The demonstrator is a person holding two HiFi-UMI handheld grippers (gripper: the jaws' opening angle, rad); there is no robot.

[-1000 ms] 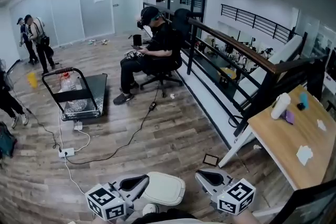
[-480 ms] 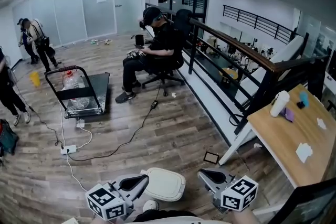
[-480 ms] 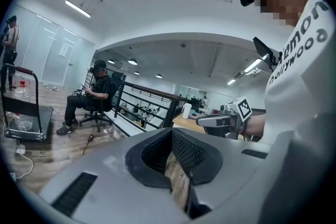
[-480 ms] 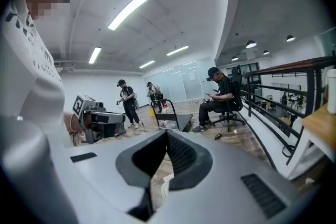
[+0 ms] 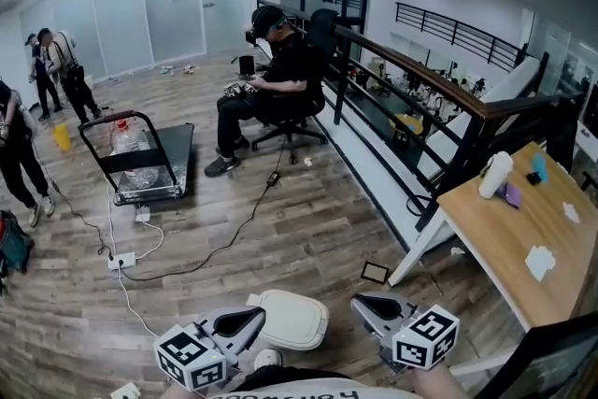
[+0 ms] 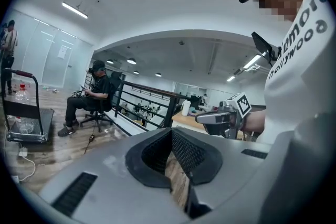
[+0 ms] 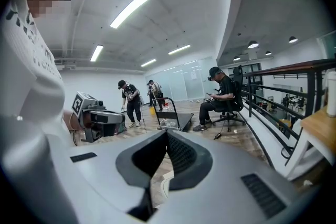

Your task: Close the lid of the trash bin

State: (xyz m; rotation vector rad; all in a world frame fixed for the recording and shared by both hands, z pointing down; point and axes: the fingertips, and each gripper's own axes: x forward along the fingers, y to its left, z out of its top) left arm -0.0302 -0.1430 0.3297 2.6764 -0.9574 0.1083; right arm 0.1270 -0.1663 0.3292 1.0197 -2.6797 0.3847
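The trash bin stands on the wood floor right below me, and its white lid lies flat over the top. My left gripper hovers at the bin's left edge, my right gripper a short way off its right side. Both have their jaws together with nothing between them. The left gripper view looks past its shut tips at the right gripper. The right gripper view looks past its own tips at the left gripper, with a white sliver of the bin in the gap below.
A small black-framed square lies on the floor beyond the right gripper. A wooden table and a dark railing stand to the right. A cable and power strip, a cart, a seated person and people standing are farther off.
Both grippers and the bin lid stay almost where they were. A person at the far left has walked further into view.
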